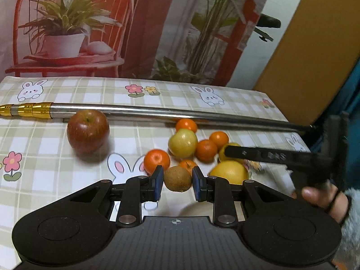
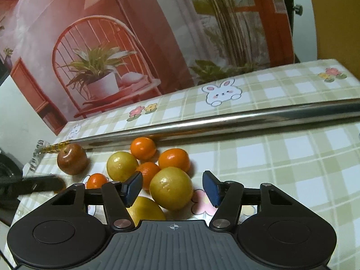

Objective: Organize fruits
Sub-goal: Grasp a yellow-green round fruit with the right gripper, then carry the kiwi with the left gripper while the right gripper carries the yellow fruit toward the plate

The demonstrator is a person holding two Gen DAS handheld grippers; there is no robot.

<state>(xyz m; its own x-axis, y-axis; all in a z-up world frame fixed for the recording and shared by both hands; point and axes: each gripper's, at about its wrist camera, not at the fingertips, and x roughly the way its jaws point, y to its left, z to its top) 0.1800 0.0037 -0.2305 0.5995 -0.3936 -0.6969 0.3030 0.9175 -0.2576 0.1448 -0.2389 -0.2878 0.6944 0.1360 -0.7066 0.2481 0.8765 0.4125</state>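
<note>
Fruits lay in a loose cluster on the checked tablecloth (image 2: 292,157), just near of a long metal pole (image 2: 225,121) that crossed the table. A red apple (image 1: 87,130) sat apart to the left. The left gripper (image 1: 177,180) pinched a small brown kiwi (image 1: 177,178) between its blue pads, which pressed on both flanks. It looked firm enough to take that squeeze across its widest part, though a ripe one would bruise if pressed harder.

The right gripper (image 2: 172,187) stood spread around a yellow-green round fruit (image 2: 171,187), its pads flanking it; no earlier view showed how they came there, and whether the left pad touched could not be told. That fruit seemed smooth-skinned, stiff and fairly heavy, so it would likely roll or slip unless taken at its broadest middle. Small oranges (image 2: 174,159) crowded behind it, touching one another, and a large yellow citrus (image 2: 146,209) lay just near of it; nudging any of them might scatter the pile.
</note>
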